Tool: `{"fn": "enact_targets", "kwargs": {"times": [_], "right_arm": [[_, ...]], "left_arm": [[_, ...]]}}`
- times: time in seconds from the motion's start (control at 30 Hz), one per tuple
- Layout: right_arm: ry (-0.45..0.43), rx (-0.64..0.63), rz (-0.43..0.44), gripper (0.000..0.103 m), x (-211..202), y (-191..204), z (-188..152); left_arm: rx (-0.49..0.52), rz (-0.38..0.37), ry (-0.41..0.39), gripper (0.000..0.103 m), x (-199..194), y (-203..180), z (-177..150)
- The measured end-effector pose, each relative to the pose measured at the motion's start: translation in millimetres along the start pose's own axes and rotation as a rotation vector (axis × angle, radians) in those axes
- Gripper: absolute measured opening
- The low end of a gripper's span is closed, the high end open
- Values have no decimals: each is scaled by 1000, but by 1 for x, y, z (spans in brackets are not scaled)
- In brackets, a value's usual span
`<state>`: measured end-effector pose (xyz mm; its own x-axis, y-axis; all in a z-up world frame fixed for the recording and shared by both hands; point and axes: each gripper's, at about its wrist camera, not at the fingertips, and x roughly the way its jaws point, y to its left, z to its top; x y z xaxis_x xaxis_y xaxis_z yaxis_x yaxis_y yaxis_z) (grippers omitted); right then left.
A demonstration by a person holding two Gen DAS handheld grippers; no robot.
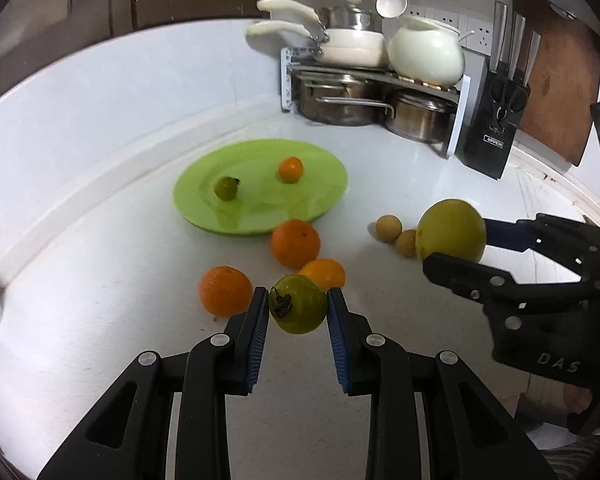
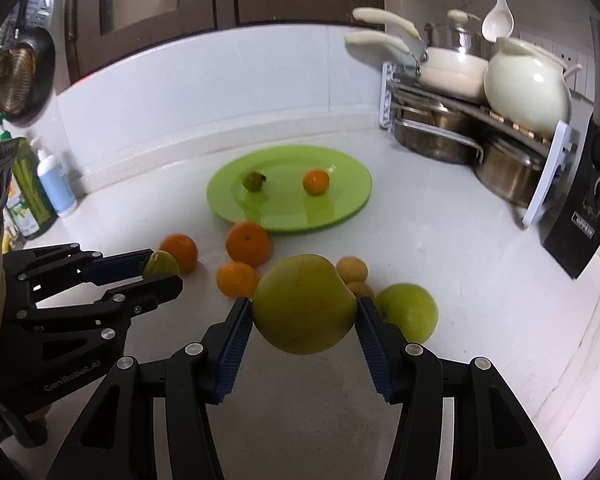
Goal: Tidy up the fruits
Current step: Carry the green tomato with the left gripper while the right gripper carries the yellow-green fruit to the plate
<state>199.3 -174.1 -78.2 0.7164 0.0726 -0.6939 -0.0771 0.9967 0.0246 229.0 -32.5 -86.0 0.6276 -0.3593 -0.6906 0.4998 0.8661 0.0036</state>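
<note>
My left gripper (image 1: 298, 307) is shut on a small green tomato (image 1: 299, 304) with a dark stem, held just above the white counter. My right gripper (image 2: 304, 316) is shut on a large yellow-green pear-like fruit (image 2: 304, 304); it also shows in the left wrist view (image 1: 451, 231). A green plate (image 1: 324, 188) further back holds a small green fruit (image 1: 225, 187) and a small orange (image 1: 290, 169). Three oranges (image 1: 295, 242) (image 1: 225, 290) (image 1: 325, 273) and two small brown fruits (image 1: 388, 229) lie on the counter. A green apple (image 2: 410, 312) lies behind my right finger.
A rack (image 1: 380, 76) with steel pots, white pans and a white pot stands at the back right. A black knife block (image 1: 490, 136) and a wooden board (image 1: 556, 72) stand beside it. Bottles (image 2: 54, 184) stand at the far left wall.
</note>
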Motion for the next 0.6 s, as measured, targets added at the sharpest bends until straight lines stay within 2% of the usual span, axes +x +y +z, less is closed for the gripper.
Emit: {"fn": "enact_targets", "kwargs": {"times": [0.33,0.6], "right_arm": [[-55,-29,73,54,-20,1,18],[-60,-31,142,54,-18,-5,38]], "left_arm": [[-71,51,-62,29,-31,0,12],[-99,112,-97,29,-46,4,32]]}}
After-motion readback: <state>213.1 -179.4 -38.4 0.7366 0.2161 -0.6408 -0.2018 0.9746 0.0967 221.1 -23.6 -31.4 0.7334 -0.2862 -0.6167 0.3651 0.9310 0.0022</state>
